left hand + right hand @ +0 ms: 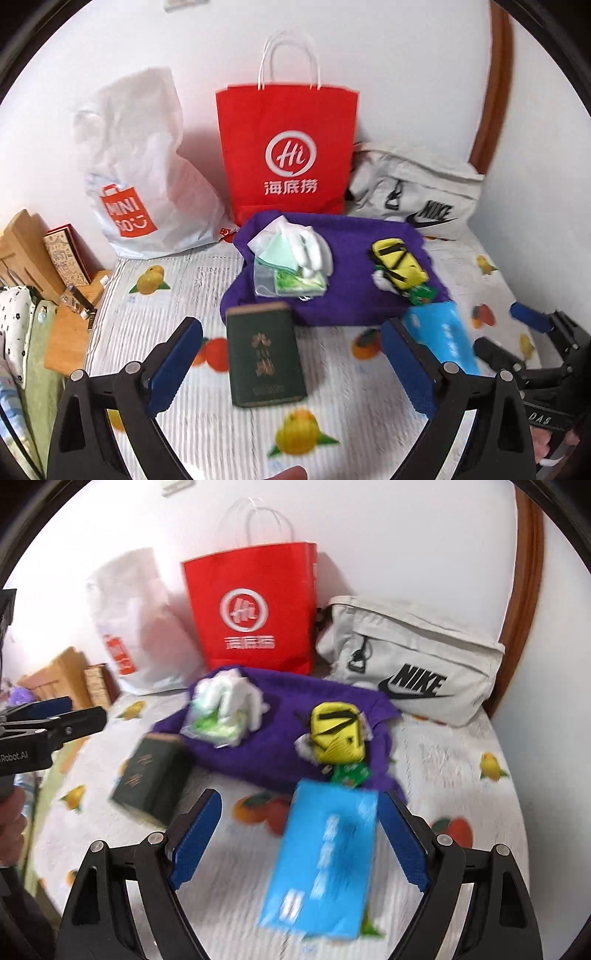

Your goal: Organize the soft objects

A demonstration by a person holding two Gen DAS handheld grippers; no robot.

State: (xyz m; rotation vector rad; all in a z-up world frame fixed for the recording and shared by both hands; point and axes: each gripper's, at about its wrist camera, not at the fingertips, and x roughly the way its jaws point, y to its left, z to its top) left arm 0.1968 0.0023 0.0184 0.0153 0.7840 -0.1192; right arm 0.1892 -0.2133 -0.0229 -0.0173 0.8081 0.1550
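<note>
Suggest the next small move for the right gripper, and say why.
Probably lower the open right gripper around the blue pack and close: the pack lies loose on the sheet between the fingers, untouched, off the purple cloth.

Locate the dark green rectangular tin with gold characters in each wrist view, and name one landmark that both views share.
Left wrist: the dark green rectangular tin lies low centre, between the open blue fingers.
Right wrist: the tin sits left of centre, beyond the left finger.
Shared landmark: the red paper bag standing against the wall.
</note>
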